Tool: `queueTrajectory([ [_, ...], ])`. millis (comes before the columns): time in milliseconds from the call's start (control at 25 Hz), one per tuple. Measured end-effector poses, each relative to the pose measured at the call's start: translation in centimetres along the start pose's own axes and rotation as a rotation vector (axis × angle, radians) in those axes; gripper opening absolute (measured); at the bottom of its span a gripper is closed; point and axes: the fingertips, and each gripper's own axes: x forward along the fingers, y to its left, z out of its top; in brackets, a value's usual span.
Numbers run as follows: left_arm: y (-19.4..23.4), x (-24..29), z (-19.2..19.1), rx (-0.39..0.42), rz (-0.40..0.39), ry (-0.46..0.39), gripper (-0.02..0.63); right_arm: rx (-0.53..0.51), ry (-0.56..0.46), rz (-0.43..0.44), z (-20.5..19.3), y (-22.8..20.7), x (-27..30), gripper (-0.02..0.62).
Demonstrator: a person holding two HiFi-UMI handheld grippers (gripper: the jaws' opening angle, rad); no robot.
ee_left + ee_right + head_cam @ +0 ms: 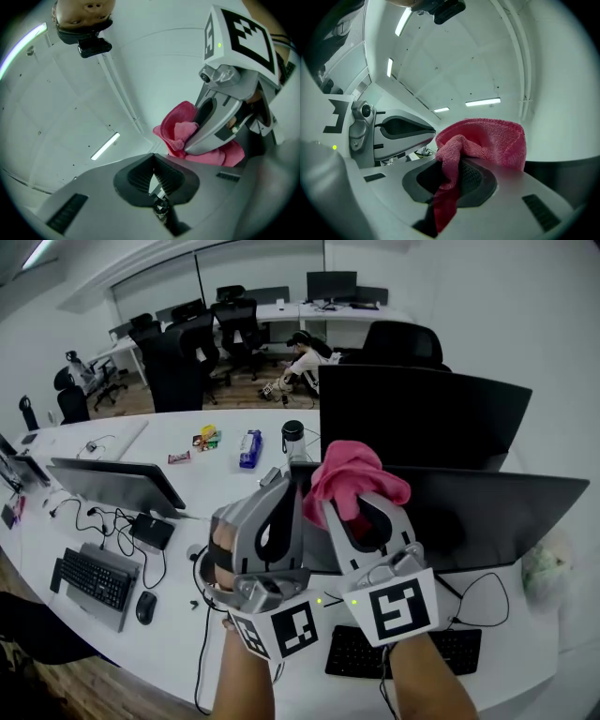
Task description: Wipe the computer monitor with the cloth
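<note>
Both grippers are raised close in front of me and point up toward the ceiling. My right gripper (pixel 364 501) is shut on a pink cloth (pixel 349 474), which bunches above its tips; the same cloth (pixel 485 139) fills the jaws (pixel 452 174) in the right gripper view. My left gripper (pixel 279 491) is beside it, shut with nothing between its jaws (pixel 153 177). The left gripper view shows the right gripper (pixel 220 119) and the cloth (pixel 180 130) to its right. A dark computer monitor (pixel 506 512) stands just behind the grippers, and a second monitor (pixel 422 413) is behind that one.
A black keyboard (pixel 422 652) lies under the right gripper. At the left of the white desk (pixel 234 493) are another monitor (pixel 112 486), a keyboard (pixel 94 579), a mouse (pixel 145 607) and cables. A bottle (pixel 293 440) and snack packs stand mid-desk. Office chairs and a seated person (pixel 305 362) are beyond.
</note>
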Motion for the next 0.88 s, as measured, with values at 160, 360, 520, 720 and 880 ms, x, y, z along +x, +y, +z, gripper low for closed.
queueTrajectory([
  [160,-1.5,0.9,3.0,-0.009,-0.012,-0.025,0.006,-0.001,0.007,-0.038,-0.1,-3.1,-2.4,0.063],
  [360,-4.2,1.9,7.3,0.001,-0.034,-0.054,0.006,0.006,0.022,-0.079,-0.7,-7.3,-6.0,0.063],
  [520,-6.5,2.8,11.1,-0.003,-0.045,-0.072,0.005,-0.002,0.036,-0.09,-1.2,-10.5,-8.8,0.063],
  [720,-9.8,3.9,15.4,-0.006,-0.067,-0.089,0.006,0.001,0.046,-0.106,-2.0,-14.6,-12.2,0.063],
  [880,-12.1,4.7,18.3,-0.008,-0.076,-0.1,0.005,0.011,0.063,-0.128,-2.8,-17.5,-14.8,0.063],
])
